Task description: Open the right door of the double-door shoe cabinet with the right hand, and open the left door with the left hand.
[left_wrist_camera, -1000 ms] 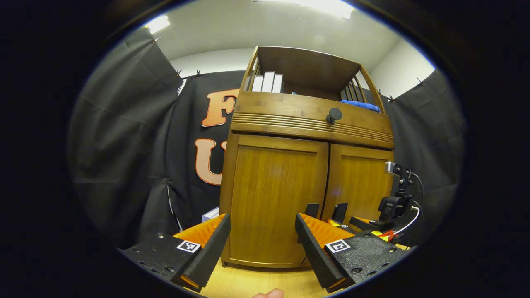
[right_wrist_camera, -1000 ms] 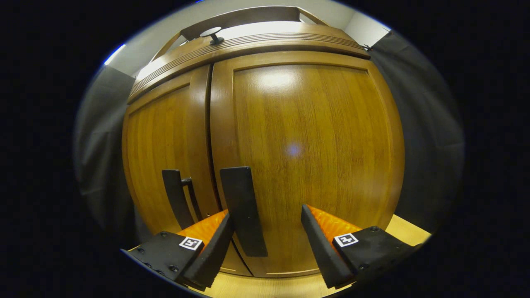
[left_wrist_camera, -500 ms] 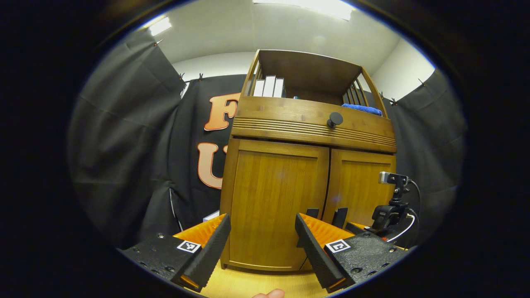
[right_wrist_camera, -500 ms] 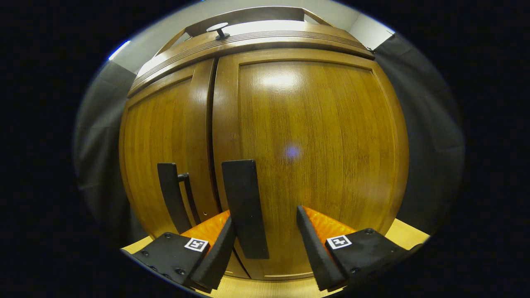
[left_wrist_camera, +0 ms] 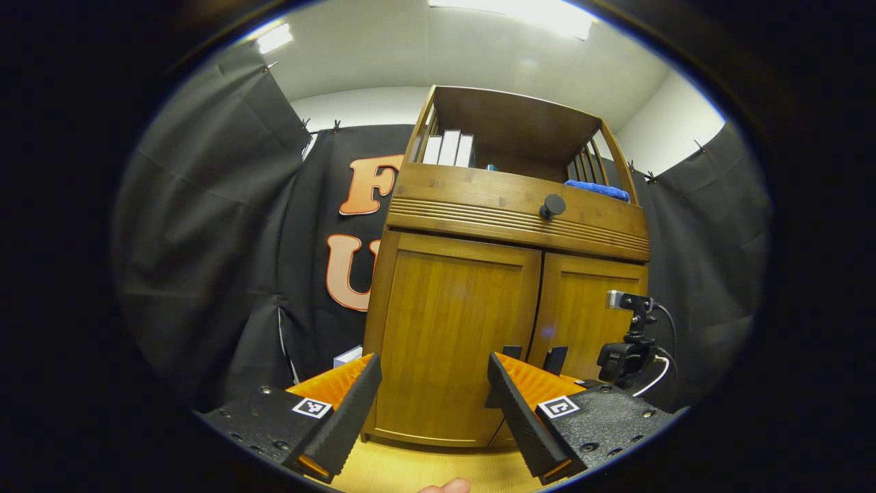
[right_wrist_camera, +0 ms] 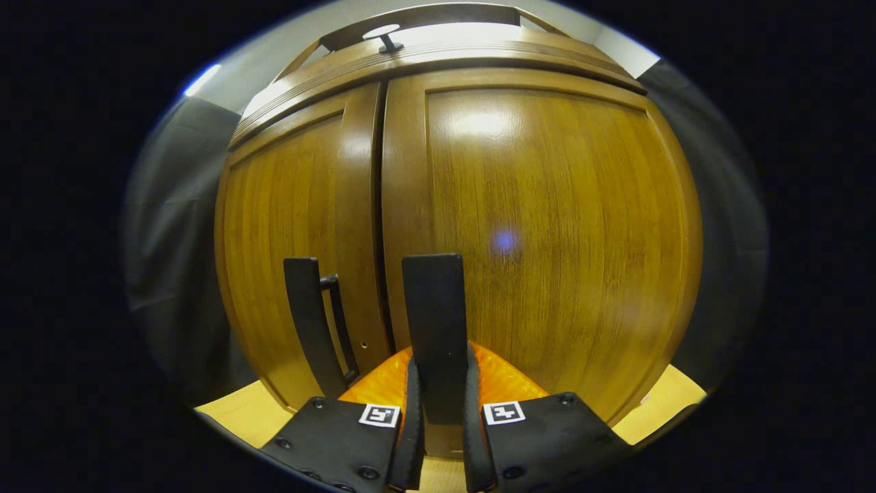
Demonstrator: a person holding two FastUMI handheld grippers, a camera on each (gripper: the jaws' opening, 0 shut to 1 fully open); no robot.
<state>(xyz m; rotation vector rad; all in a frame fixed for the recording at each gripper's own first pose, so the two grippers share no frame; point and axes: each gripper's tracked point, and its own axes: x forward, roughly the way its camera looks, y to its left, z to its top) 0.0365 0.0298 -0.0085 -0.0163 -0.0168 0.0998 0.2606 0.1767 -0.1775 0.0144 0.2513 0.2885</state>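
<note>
In the left gripper view, the left hand-held gripper (left_wrist_camera: 431,411) stands back from the shoe cabinet (left_wrist_camera: 510,205) with its fingers wide apart and nothing between them. The left door (left_wrist_camera: 452,342) lies straight ahead, still closed, and its handle (left_wrist_camera: 512,352) shows just past the tip of the finger on the view's right, a dark upright bar beside the centre seam. Ahead and to the right of it, the right hand-held gripper (left_wrist_camera: 578,380) sits low against the right door (left_wrist_camera: 592,315), much nearer the cabinet than the left one. Above the doors, the open shelf (left_wrist_camera: 506,130) holds a few pale books (left_wrist_camera: 448,147) and a blue cloth (left_wrist_camera: 595,188); the drawer front below it carries a round knob (left_wrist_camera: 552,205). In the right gripper view, the right hand-held gripper (right_wrist_camera: 441,424) is drawn in on the right door's handle (right_wrist_camera: 434,322), a finger pressing each side of the bar, whose long axis runs vertically up out of the grip. The left door's handle (right_wrist_camera: 308,322) stands free just to the left across the seam. Both doors look shut, so I judge the coming move to be a pull back toward the person, swinging the right door on its outer hinge.
</note>
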